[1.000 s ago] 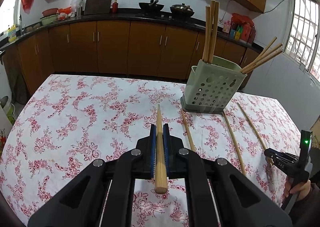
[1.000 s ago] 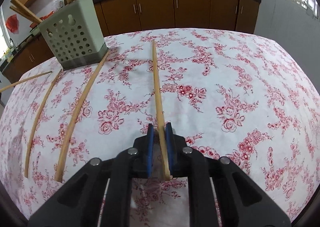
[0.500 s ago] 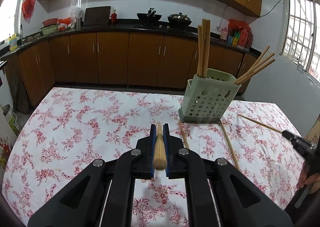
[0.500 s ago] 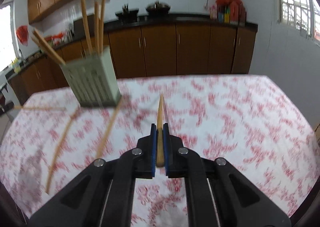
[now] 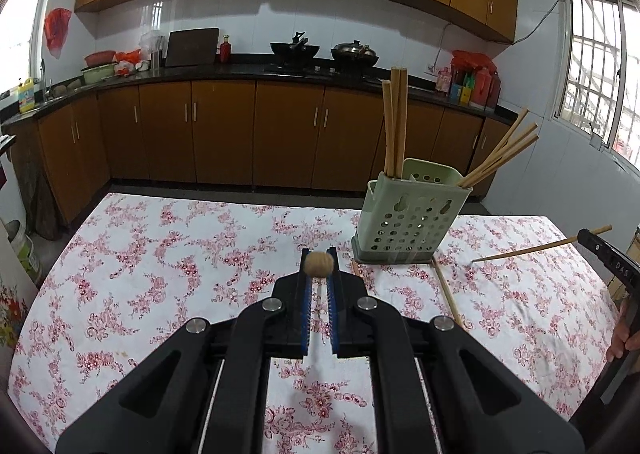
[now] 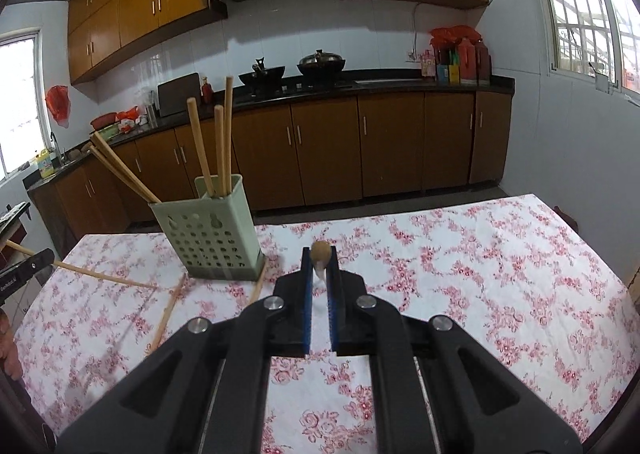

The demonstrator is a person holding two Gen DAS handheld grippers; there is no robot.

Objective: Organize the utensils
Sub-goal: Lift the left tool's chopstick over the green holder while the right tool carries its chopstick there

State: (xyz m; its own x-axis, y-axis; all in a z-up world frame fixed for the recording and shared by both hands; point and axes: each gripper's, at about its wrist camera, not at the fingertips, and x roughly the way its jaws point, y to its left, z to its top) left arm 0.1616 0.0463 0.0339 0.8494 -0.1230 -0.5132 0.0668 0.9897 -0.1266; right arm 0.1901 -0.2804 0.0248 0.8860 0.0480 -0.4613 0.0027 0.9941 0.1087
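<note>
Chopsticks already stowed are seen in the green perforated holder (image 5: 412, 213) on the floral worktop (image 5: 160, 254): a group upright at one end and a group leaning out at the other, so part of the sorting is judged done. One chopstick (image 5: 319, 264) is clamped end-on in the left tool (image 5: 319, 268) and another chopstick (image 6: 320, 250) in the right tool (image 6: 320, 254), both pinched narrow and held clear above the cloth. Two loose sticks (image 5: 446, 294) are left lying beside the holder's base, so the two carried and these remain to be placed.
</note>
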